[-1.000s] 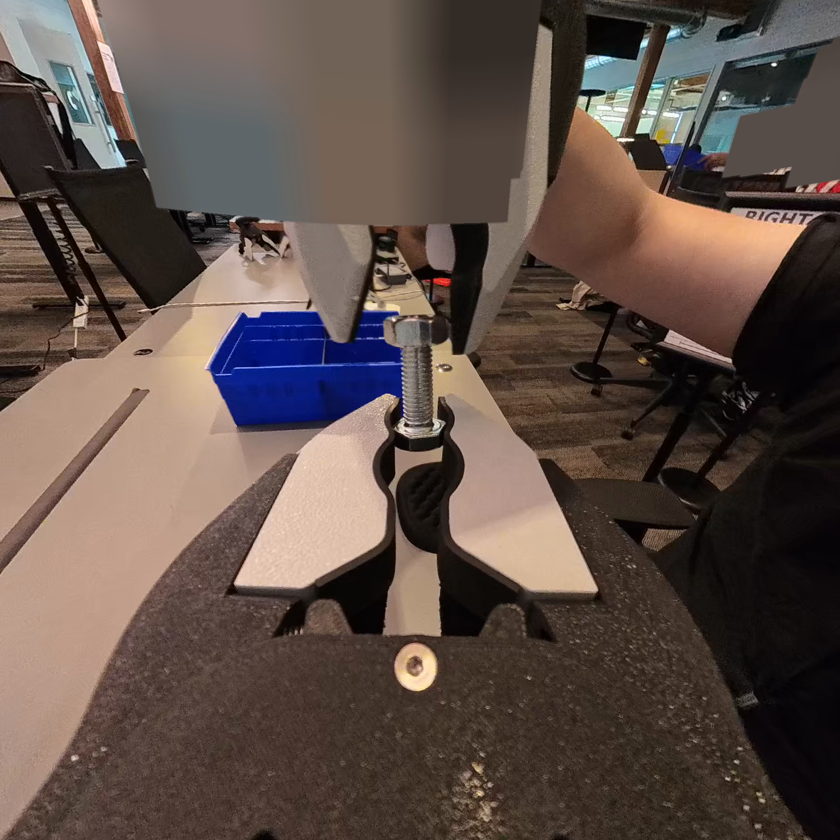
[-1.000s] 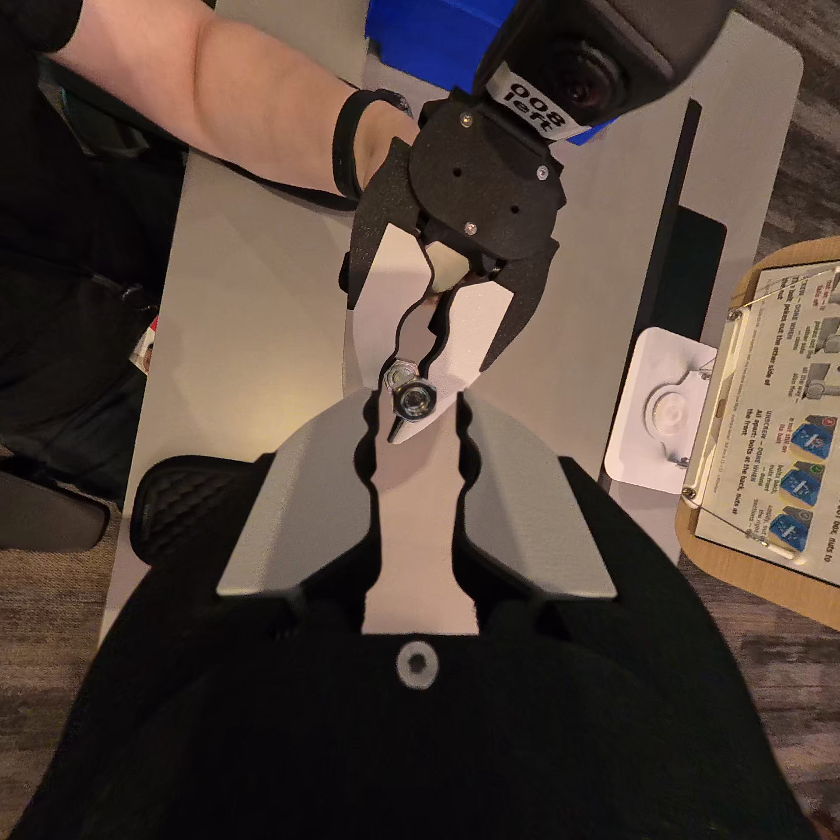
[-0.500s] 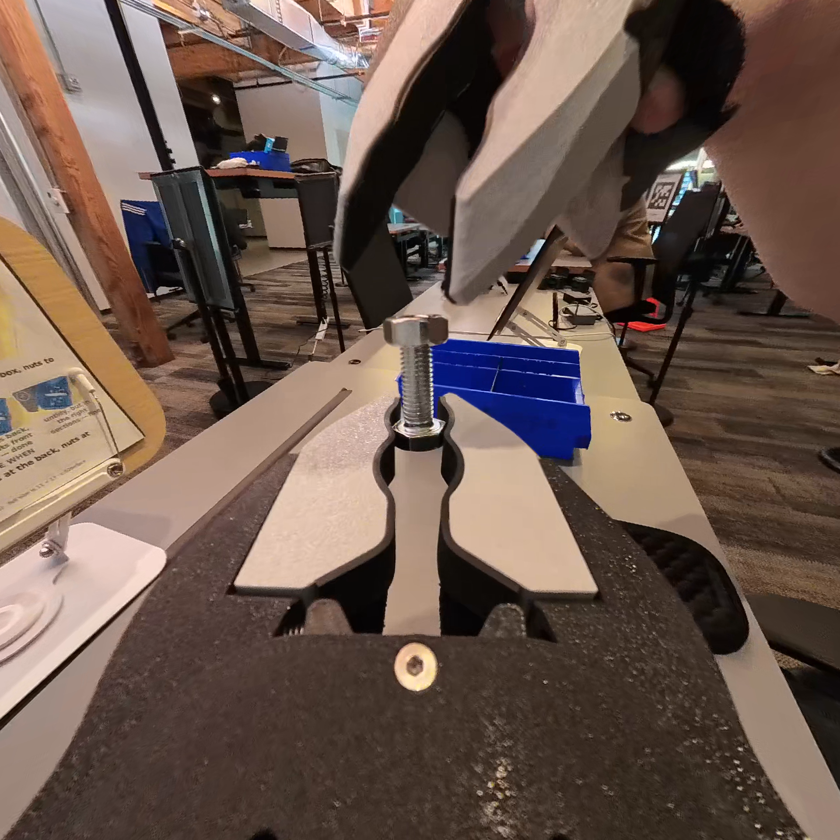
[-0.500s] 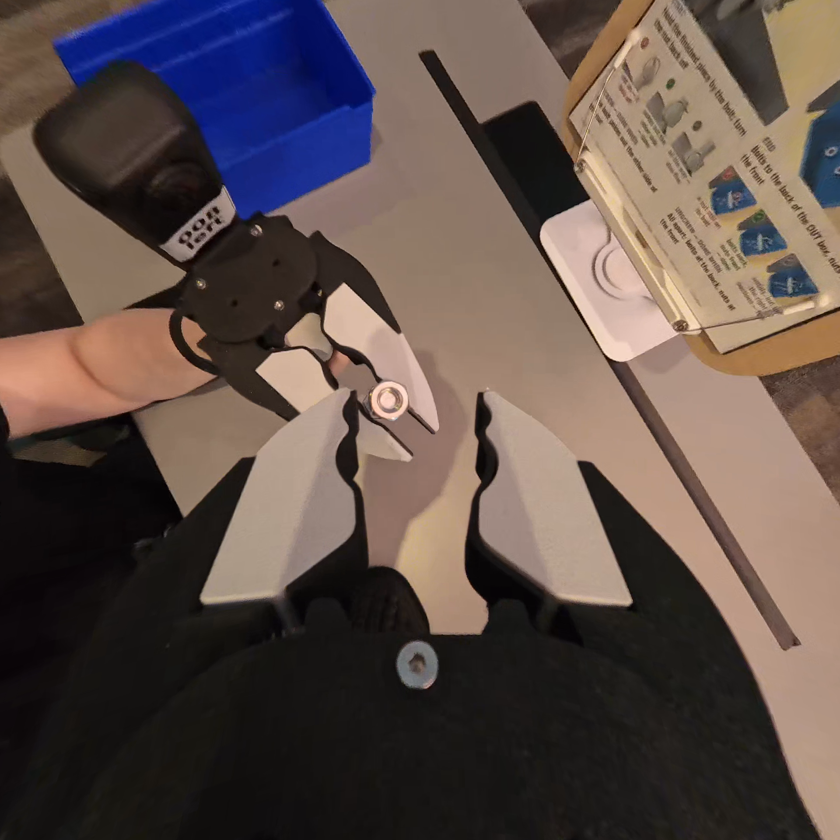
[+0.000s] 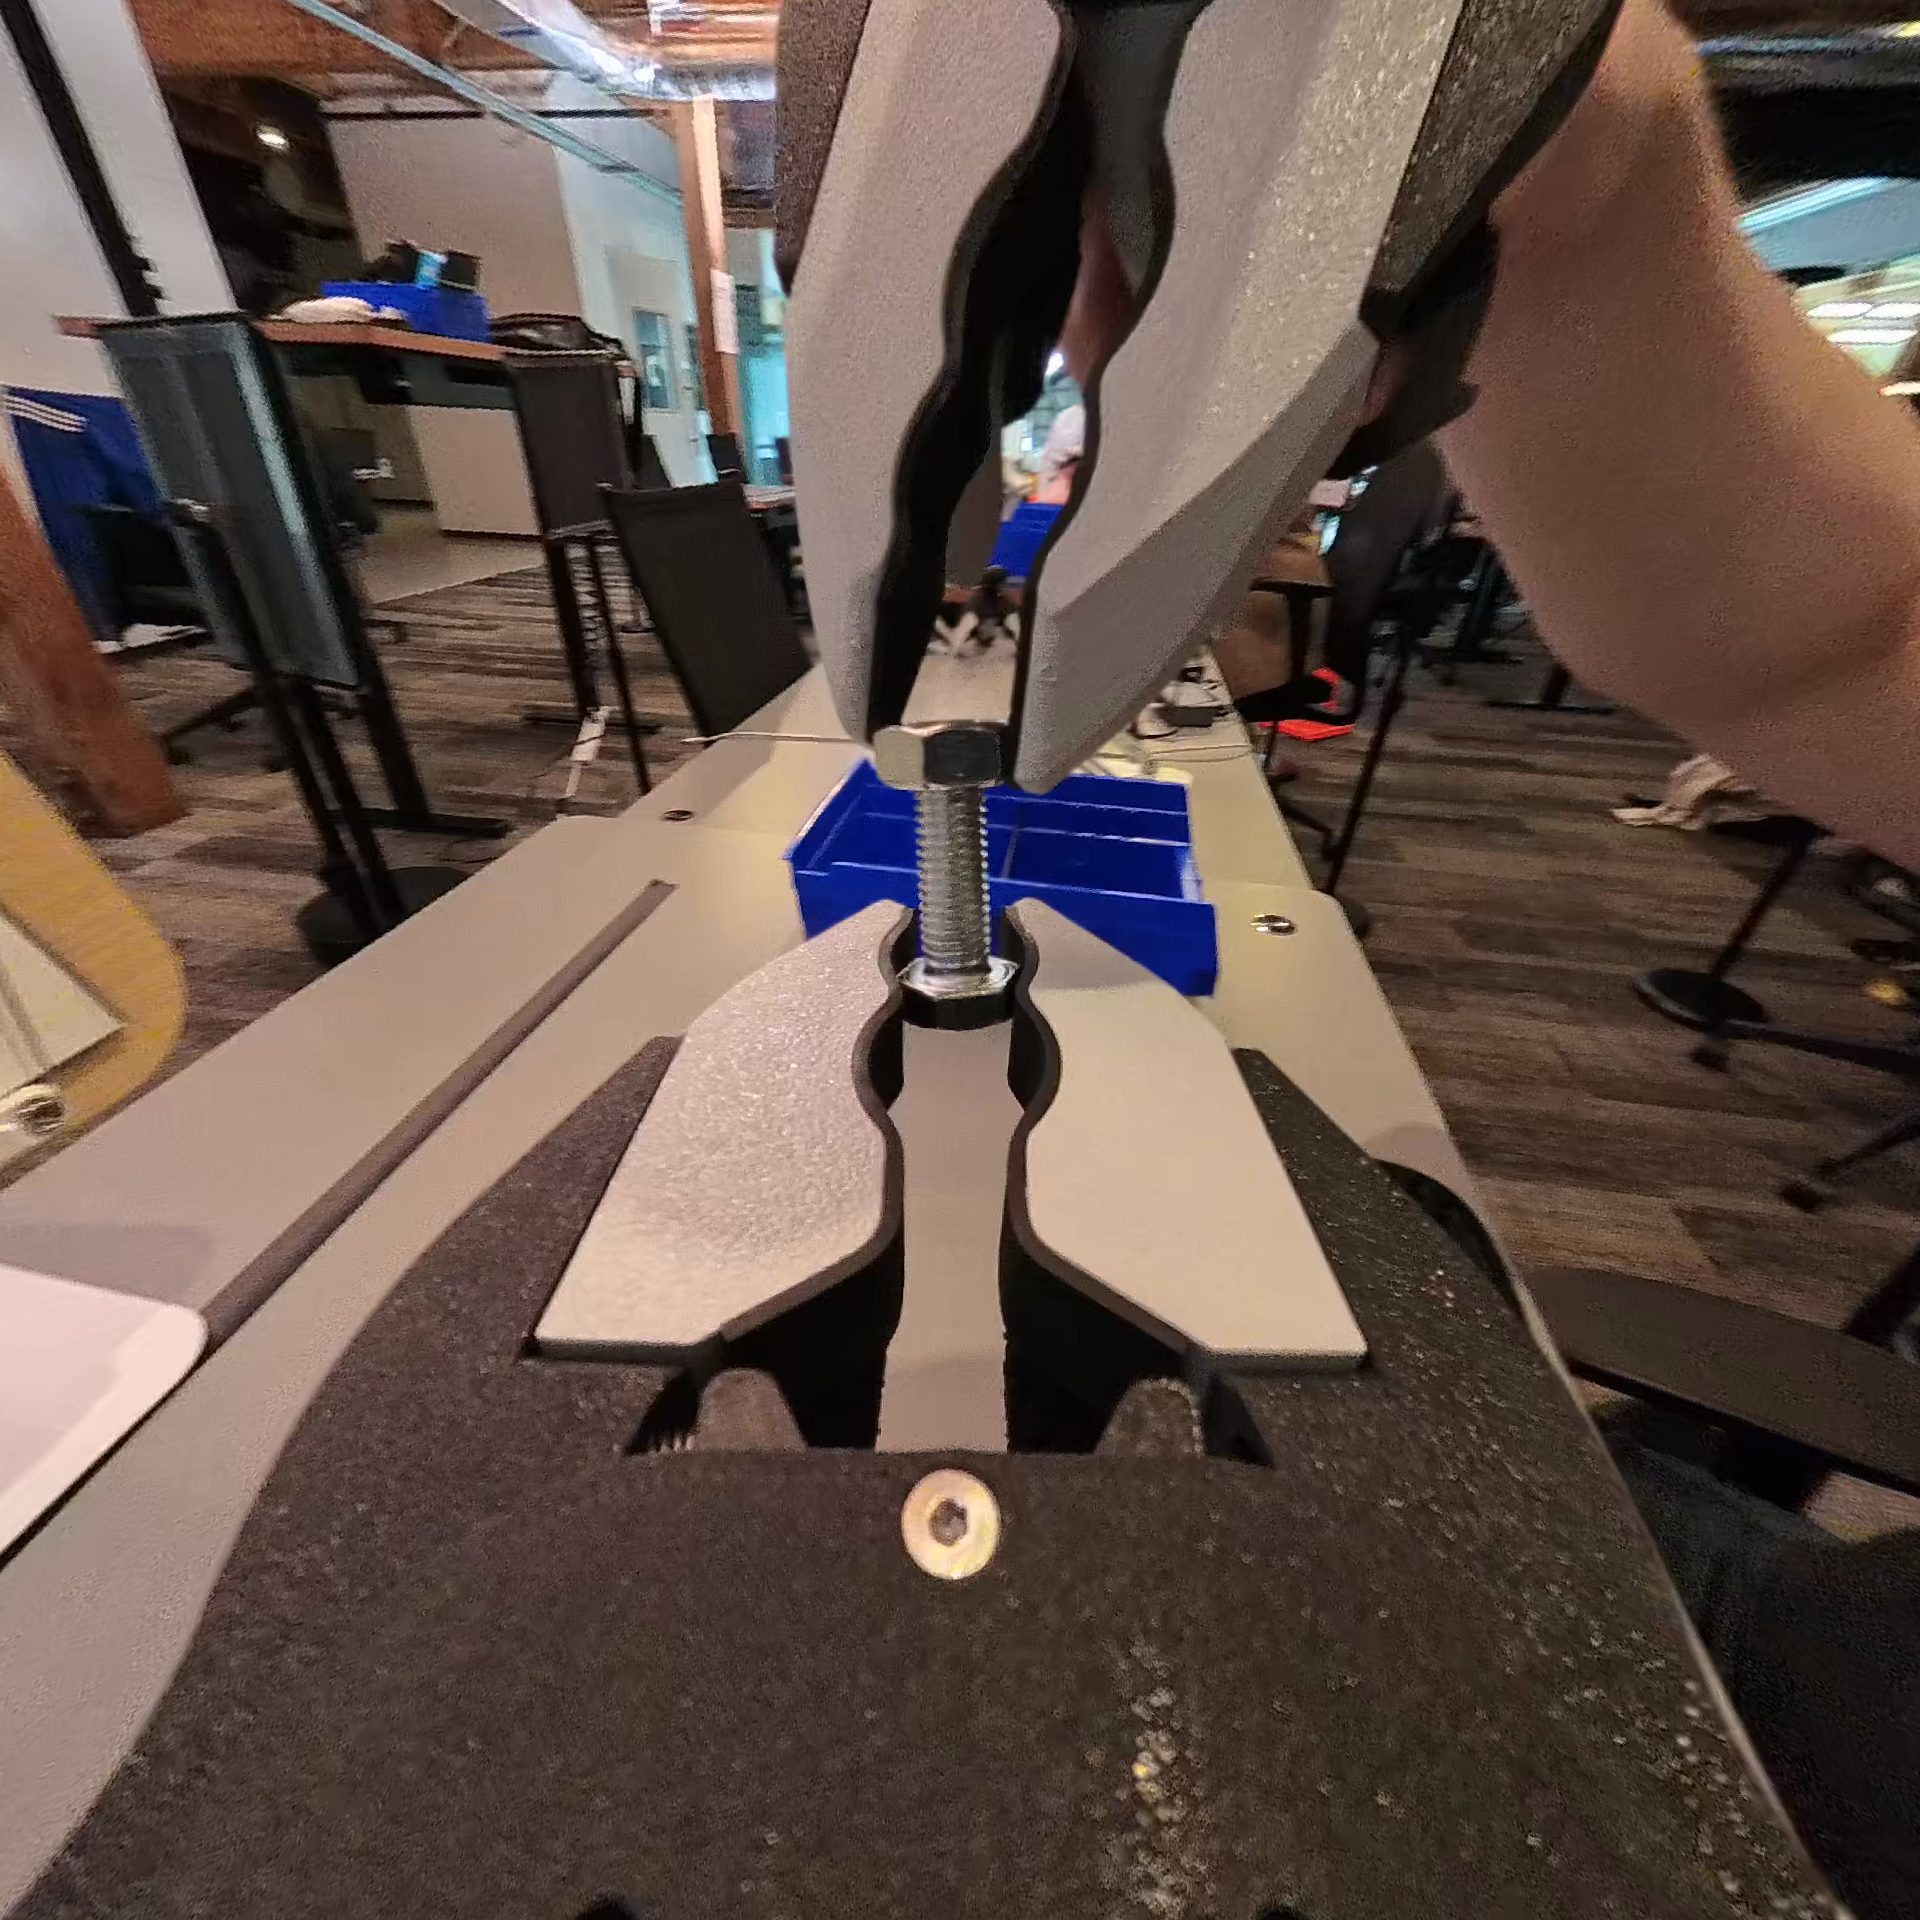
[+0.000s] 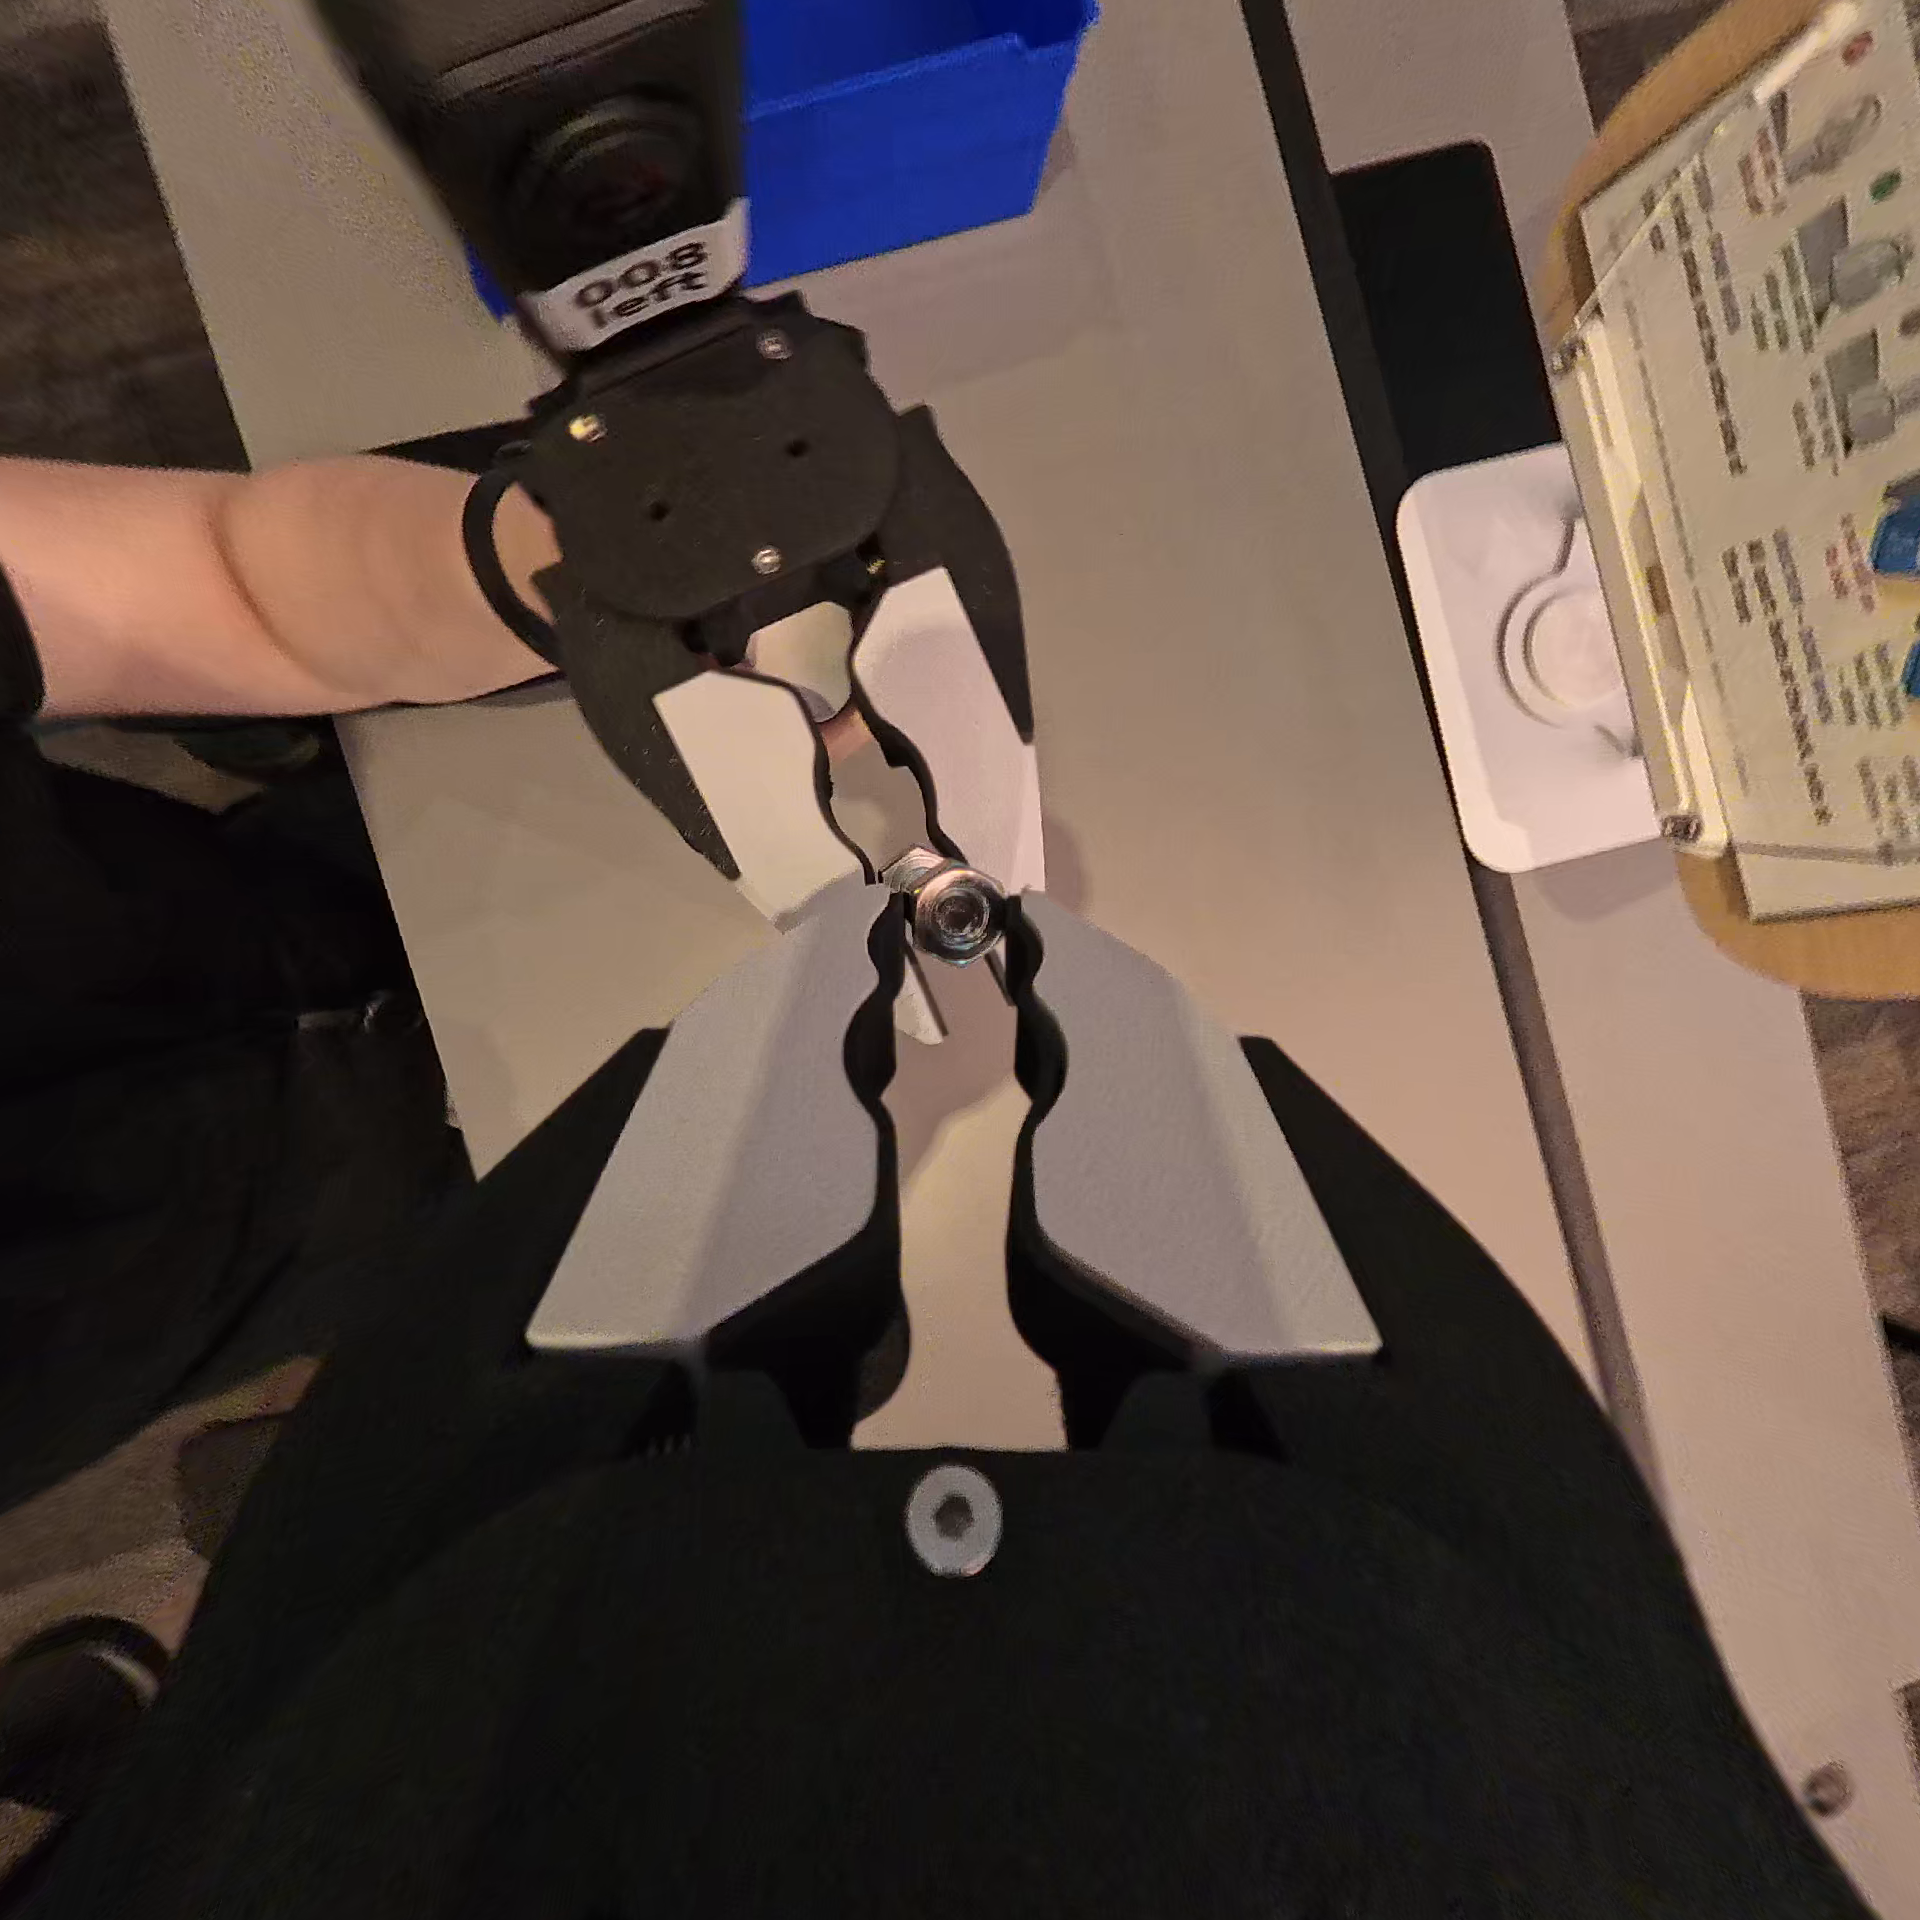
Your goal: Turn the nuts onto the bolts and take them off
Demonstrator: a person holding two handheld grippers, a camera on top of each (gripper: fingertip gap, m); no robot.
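Observation:
A steel bolt (image 5: 951,873) stands upright, head up, with a hex nut (image 5: 956,979) on the bottom of its thread. My left gripper (image 5: 956,940) is shut on the nut and holds it just above the grey table (image 5: 312,1091). My right gripper (image 5: 940,750) comes down from above with its fingertips closed on both sides of the bolt head. In the right wrist view I look straight down on the bolt head (image 6: 956,923) between my right gripper's tips (image 6: 954,920). The nut (image 6: 906,864) sits in the left gripper (image 6: 912,883) just beyond.
A blue bin (image 5: 1091,862) stands on the table right behind the bolt; it also shows in the right wrist view (image 6: 894,114). An instruction board (image 6: 1766,520) on a white base (image 6: 1507,675) stands to the right. A dark slot (image 5: 468,1070) runs along the table. The grippers' ends are close to 4 centimetres from one another.
The right gripper had opened and lifted off the bolt; it has now come back down and closed on the bolt head. The left gripper kept hold of the nut while swinging round.

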